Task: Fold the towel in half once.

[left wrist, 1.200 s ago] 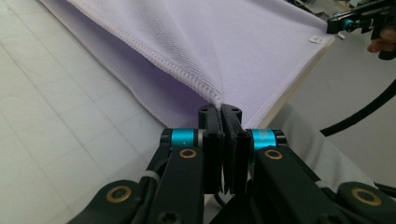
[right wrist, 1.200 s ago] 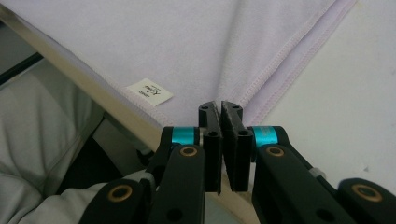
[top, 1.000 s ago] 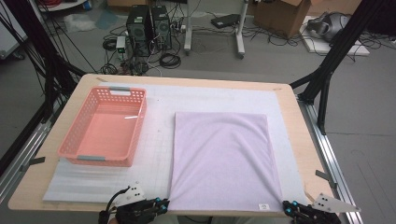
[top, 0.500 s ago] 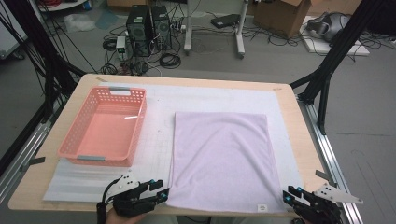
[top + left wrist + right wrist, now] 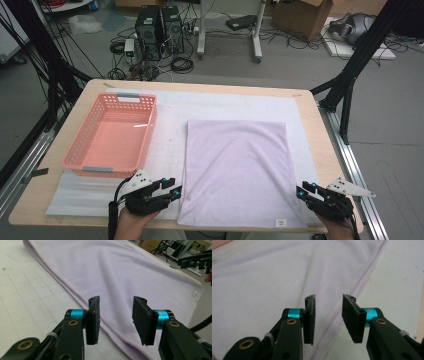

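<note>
Left gripper [image 5: 175, 191] at the desk's near edge, jaws part open after just widening, nothing between them; towel hem below and ahead in the left gripper view, not touched. Lilac towel [image 5: 237, 170] laid flat on the white mat [image 5: 170, 150], right of the pink basket [image 5: 112, 135], reaching to the near edge. Judged light, soft and limp: likely to sag and fold when lifted, best pinched at both near corners along the stitched hem [image 5: 352, 293]. Right gripper [image 5: 302, 191] at the near right corner, jaws likewise part open after widening, straddling the hem without pressing. Hands cut off at the frame bottom; small label [image 5: 281, 222] unreadable; number of towel layers not determinable.
</note>
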The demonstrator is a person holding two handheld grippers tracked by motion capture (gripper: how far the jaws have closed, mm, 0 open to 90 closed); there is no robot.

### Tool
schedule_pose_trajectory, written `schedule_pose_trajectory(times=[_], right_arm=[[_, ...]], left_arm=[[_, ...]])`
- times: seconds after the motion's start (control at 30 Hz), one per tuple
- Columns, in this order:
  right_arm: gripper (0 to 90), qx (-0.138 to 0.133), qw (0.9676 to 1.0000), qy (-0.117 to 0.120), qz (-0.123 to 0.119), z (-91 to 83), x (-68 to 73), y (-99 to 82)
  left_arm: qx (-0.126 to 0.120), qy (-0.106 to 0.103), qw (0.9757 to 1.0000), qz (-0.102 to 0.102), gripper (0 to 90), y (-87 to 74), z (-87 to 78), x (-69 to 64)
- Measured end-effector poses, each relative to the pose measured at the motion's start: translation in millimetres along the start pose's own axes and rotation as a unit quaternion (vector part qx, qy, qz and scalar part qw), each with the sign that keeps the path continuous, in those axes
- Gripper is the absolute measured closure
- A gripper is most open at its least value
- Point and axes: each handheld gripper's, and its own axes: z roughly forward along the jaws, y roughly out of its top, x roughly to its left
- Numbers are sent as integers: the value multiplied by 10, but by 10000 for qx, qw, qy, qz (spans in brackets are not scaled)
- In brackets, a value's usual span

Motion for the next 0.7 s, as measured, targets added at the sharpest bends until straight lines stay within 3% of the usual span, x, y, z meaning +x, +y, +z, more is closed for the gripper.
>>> schedule_pose_trajectory(times=[0.1, 0.33, 0.6, 0.7], right_arm=[[625, -19, 10000, -9, -20, 24, -8, 45], [611, -46, 10000, 36, -74, 45, -58, 100], [611, -28, 10000, 44, -54, 132, -259, 155], [611, -24, 10000, 50, -54, 158, -322, 170]], left_arm=[[-39, 49, 9999, -111, 571, 62, 101, 76], [100, 217, 9996, -164, 583, 249, 341, 226], [319, 398, 9986, -153, 612, 425, 701, 410], [383, 599, 9972, -219, 624, 421, 817, 480]])
